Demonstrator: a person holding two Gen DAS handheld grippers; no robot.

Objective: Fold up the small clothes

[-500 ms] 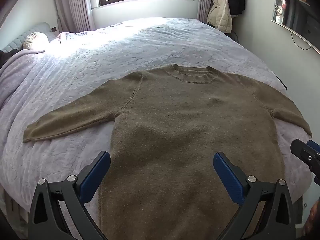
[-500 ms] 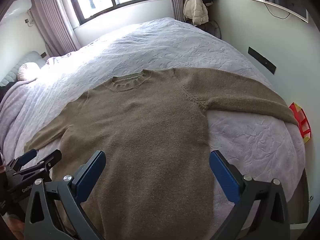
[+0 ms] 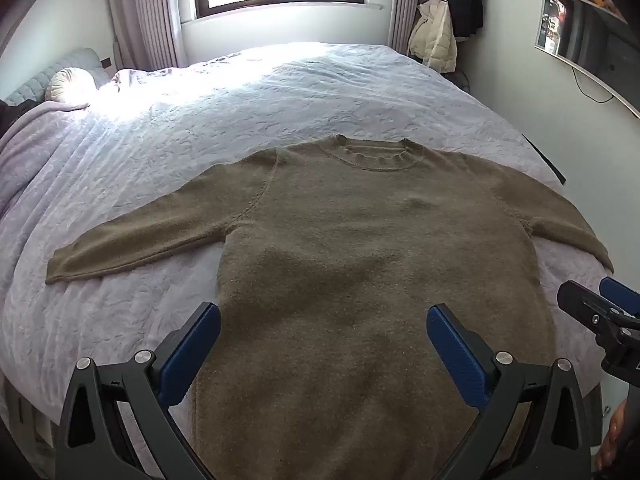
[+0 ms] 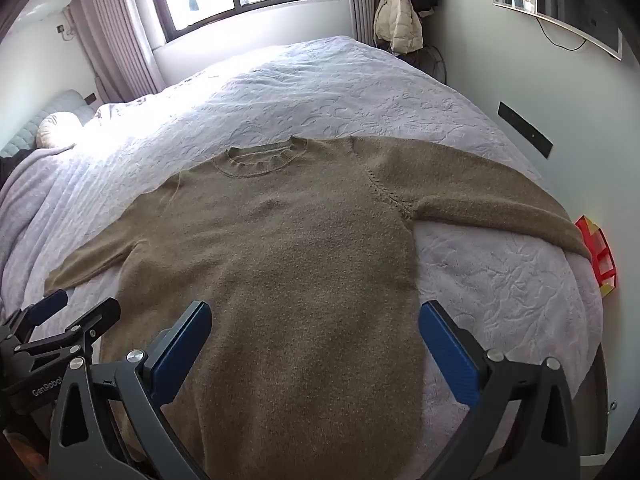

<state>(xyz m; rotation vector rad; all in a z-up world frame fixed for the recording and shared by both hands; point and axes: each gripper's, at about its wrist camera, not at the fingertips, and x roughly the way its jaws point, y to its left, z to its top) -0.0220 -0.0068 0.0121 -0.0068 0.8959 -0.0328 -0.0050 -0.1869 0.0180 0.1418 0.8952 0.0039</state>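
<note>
Your olive-brown knitted sweater (image 3: 360, 248) lies flat and unfolded on the bed, both grippers hovering over its hem with fingers wide apart.

In the left wrist view, its left sleeve reaches toward the frame's left edge across the pale lilac quilted bedspread (image 3: 280, 92), the ribbed round collar sits at centre, and the right sleeve runs off to the right. Your left gripper (image 3: 322, 320) fills the bottom of the frame, its blue-padded fingers (image 3: 192, 352) spread over the sweater's lower body, nothing between them. In the right wrist view your right gripper (image 4: 314, 320) stands just as open at bottom centre, above the hem.
</note>
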